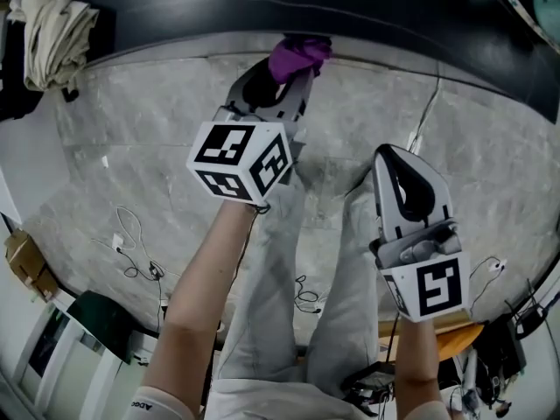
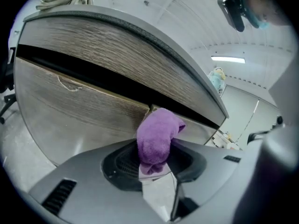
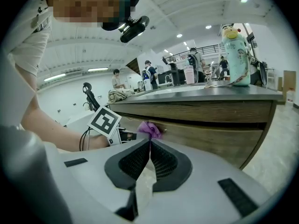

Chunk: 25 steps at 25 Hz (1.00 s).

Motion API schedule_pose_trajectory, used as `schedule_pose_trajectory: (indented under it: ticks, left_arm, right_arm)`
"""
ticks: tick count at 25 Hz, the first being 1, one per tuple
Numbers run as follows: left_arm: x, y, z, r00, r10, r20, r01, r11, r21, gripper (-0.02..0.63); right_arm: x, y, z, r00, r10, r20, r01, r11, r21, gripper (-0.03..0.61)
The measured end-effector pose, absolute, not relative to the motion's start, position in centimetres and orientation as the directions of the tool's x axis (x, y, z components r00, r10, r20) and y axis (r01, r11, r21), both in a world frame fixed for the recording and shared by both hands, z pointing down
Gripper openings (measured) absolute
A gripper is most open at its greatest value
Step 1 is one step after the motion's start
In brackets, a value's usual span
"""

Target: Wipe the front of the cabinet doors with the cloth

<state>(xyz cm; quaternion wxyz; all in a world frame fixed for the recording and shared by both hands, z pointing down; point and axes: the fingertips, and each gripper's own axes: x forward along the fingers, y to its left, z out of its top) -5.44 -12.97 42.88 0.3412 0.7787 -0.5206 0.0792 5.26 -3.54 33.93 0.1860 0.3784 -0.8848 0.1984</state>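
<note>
At the far left, a crumpled beige fabric bundle [image 1: 52,24] lies on the dark grey countertop [image 1: 367,16]; below it spreads the grey marbled floor [image 1: 114,164], with thin white cables [image 1: 131,243] trailing across it.

The left gripper [image 1: 293,70] reaches forward to the cabinet, its black-and-white marker cube [image 1: 241,160] nearest the camera; its jaws pinch the small purple terry cloth [image 1: 297,57]. In the left gripper view the gripper [image 2: 154,161] clamps the cloth [image 2: 156,136] at one end; the cloth's long axis runs out along the jaws towards the brown wood-grain cabinet door [image 2: 79,111]. Its bunched free end points at the door and bends a little to the right; it meets the door front at the top edge, just under the dark gap [image 2: 93,76] below the upper wood-grain band [image 2: 107,48], beside a vertical seam between doors.

To the right and well apart, the right gripper [image 1: 391,157] hangs back from the cabinet over the person's light grey trousers [image 1: 289,304]; in its own view the right gripper [image 3: 149,146] has its ribbed jaws pressed together with nothing between them. That view also shows the cloth [image 3: 149,129] against the door front [image 3: 210,136]; a pale green figure-shaped bottle [image 3: 235,38] stands upright on the countertop at the right.
</note>
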Motion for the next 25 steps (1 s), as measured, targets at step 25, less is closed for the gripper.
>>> schedule_pose_trajectory:
  ticks: [25]
  left_arm:
    - [26.7, -13.2, 50.3, 0.578, -0.633, 0.516, -0.805, -0.335, 0.49, 0.141]
  right_arm:
    - [33.7, 0.7, 40.7, -0.521, -0.649, 0.555, -0.85, 0.453, -0.269, 0.029]
